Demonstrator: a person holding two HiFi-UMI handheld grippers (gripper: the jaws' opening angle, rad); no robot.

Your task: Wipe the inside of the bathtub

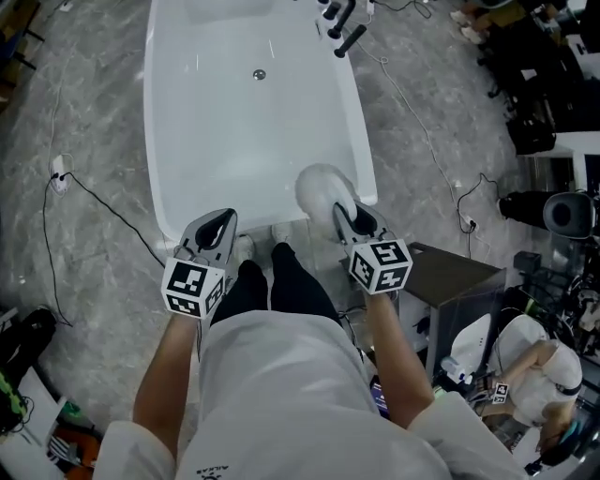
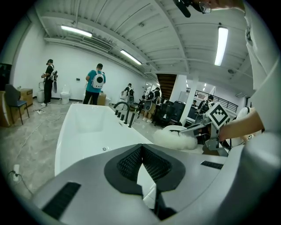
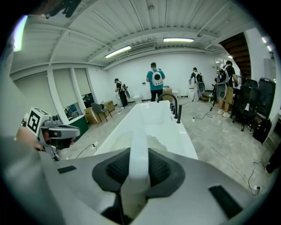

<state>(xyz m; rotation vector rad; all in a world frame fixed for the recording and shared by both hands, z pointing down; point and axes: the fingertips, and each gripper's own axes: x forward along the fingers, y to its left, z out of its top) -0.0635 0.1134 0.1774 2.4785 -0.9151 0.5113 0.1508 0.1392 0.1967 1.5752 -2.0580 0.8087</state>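
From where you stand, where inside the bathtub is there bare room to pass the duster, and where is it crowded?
The bathtub floor is bare from the drain to the near end. Crowded: faucet on the far right rim; duster over the near right corner.

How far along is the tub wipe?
Done: right gripper is shut on the white handle of a fluffy white wiping pad. In hand: the pad sits at the near right corner of the white bathtub; contact unclear. To do: seemingly the whole inside. Left gripper is shut, empty.
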